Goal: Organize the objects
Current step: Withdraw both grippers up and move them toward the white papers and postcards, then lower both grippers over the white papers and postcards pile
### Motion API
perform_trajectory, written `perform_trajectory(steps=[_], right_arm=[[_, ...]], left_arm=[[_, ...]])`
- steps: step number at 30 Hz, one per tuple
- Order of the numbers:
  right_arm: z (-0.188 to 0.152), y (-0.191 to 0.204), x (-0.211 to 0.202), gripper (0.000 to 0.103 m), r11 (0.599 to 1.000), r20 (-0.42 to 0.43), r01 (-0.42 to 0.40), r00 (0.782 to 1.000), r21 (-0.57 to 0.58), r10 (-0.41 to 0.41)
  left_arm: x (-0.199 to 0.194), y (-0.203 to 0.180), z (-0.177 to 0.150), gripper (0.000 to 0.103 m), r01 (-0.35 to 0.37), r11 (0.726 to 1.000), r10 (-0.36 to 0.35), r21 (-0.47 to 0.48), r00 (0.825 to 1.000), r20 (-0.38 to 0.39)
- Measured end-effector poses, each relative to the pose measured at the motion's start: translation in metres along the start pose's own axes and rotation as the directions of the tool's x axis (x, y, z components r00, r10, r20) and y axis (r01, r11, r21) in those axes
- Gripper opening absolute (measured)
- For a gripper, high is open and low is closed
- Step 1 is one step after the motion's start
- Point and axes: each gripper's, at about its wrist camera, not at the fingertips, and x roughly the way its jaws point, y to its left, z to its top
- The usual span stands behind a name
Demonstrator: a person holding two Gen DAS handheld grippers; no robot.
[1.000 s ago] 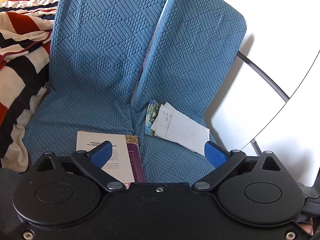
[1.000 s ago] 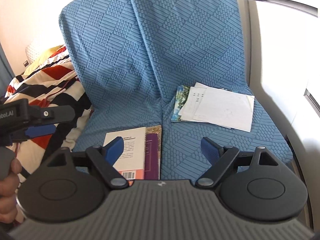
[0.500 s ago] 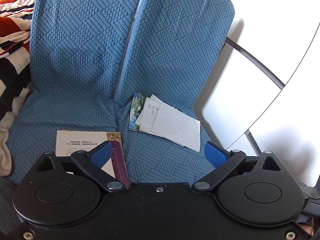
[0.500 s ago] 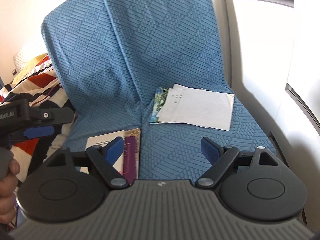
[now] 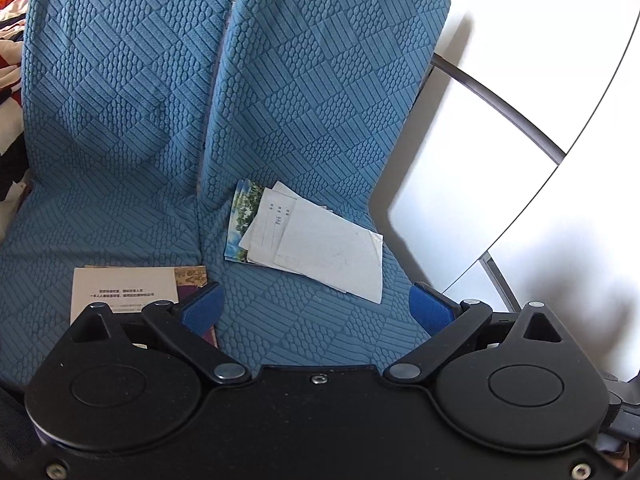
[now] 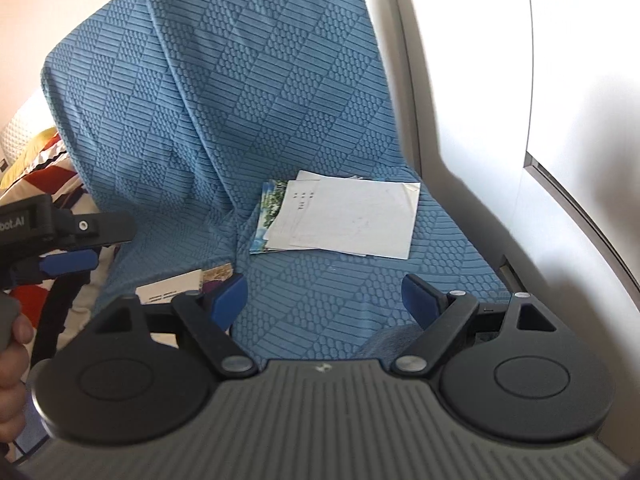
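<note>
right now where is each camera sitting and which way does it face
Left wrist: on the left gripper, angled down at the blue quilted seat cushions; its own open blue-padded fingers show.
Right wrist: on the right gripper, facing the same seat from further right; its open fingers, the left gripper and a hand show.
Shared: the loose white paper stack and the cream-and-purple book.

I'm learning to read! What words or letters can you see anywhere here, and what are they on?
"bot.AI", cut off at the picture's left edge, on the black body of the left gripper, seen from the right wrist.
Book on the blue seat cover: lines of dark print on its pale cover, too small to read.
Top sheets of the pile of papers: a few small printed marks, too small to read.
Nothing else carries text.
</note>
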Motion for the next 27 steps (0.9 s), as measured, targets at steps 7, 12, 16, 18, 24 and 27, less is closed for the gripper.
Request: perform_trajectory(steps=[7, 12, 16, 18, 24, 27], right_arm=[[0.003, -0.022, 0.009, 0.086, 0.999, -0.006, 0.013, 1.000, 0.034, -0.013], [0.005, -0.038, 0.019, 0.086, 0.998, -0.014, 0.017, 1.000, 0.057, -0.017], [0.005, -0.050, 0.028, 0.086, 0.996, -0.022, 0.023, 1.000, 0.085, -0.021], [0.006, -0.057, 0.034, 0.086, 0.995, -0.026, 0.027, 0.999, 0.099, -0.024], [0.008, -0.078, 0.056, 0.085, 0.989, -0.041, 0.037, 0.999, 0.144, -0.032], [0.011, -0.086, 0.070, 0.085, 0.986, -0.053, 0.043, 0.998, 0.159, -0.035]], left_arm=[[0.016, -0.013, 0.009, 0.099, 0.000, 1.000, 0.001, 0.023, 1.000, -0.004], [0.035, -0.016, 0.013, 0.099, -0.003, 1.000, 0.003, 0.022, 1.000, -0.023], [0.056, -0.017, 0.015, 0.099, -0.005, 1.000, 0.006, 0.026, 0.999, -0.049], [0.067, -0.017, 0.018, 0.099, -0.006, 1.000, 0.007, 0.020, 0.998, -0.061], [0.107, -0.013, 0.029, 0.099, -0.010, 1.000, 0.011, 0.010, 0.994, -0.107], [0.129, -0.015, 0.032, 0.099, -0.014, 1.000, 0.016, 0.014, 0.992, -0.127]])
